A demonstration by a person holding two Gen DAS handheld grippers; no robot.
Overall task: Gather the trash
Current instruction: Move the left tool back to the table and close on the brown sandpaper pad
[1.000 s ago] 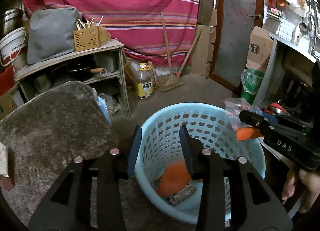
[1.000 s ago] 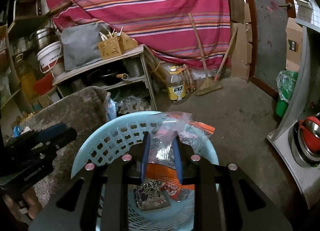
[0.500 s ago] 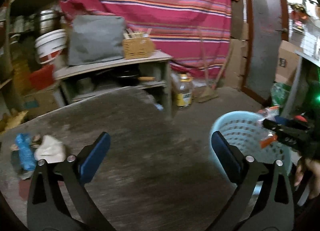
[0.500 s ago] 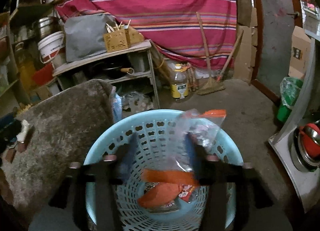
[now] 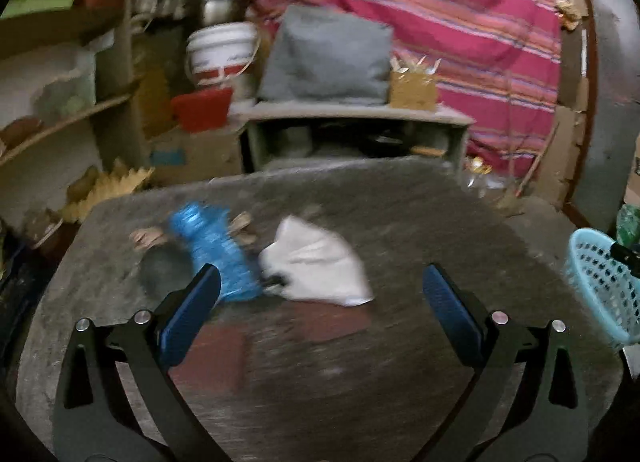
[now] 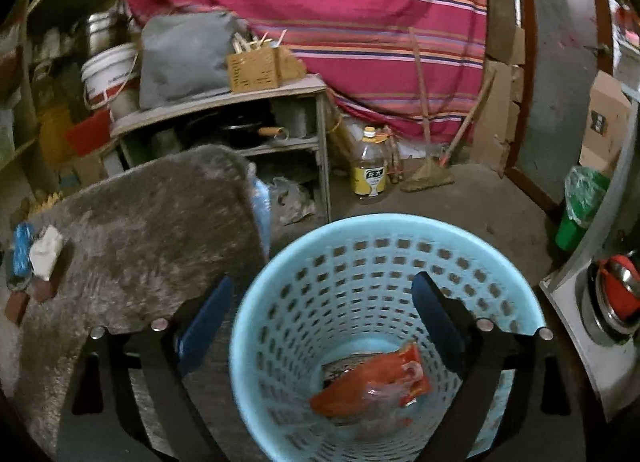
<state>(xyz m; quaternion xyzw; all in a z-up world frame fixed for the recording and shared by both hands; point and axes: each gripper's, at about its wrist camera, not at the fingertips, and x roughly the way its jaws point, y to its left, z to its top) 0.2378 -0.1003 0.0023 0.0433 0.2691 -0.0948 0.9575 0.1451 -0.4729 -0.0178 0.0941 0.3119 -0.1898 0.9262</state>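
The left tongs (image 5: 320, 294) gape wide and empty over the grey bench (image 5: 400, 214), where a blue wrapper (image 5: 212, 246) and a white crumpled paper (image 5: 316, 262) lie touching. The right tongs (image 6: 322, 302) are also spread wide, holding nothing, above the blue basket (image 6: 360, 230) beside the bench; an orange packet (image 6: 372, 382) lies at its bottom.

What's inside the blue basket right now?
In the light blue basket: an orange-red wrapper with a clear plastic bag on it, and a dark packet mostly covered beneath. Anything deeper is hidden.
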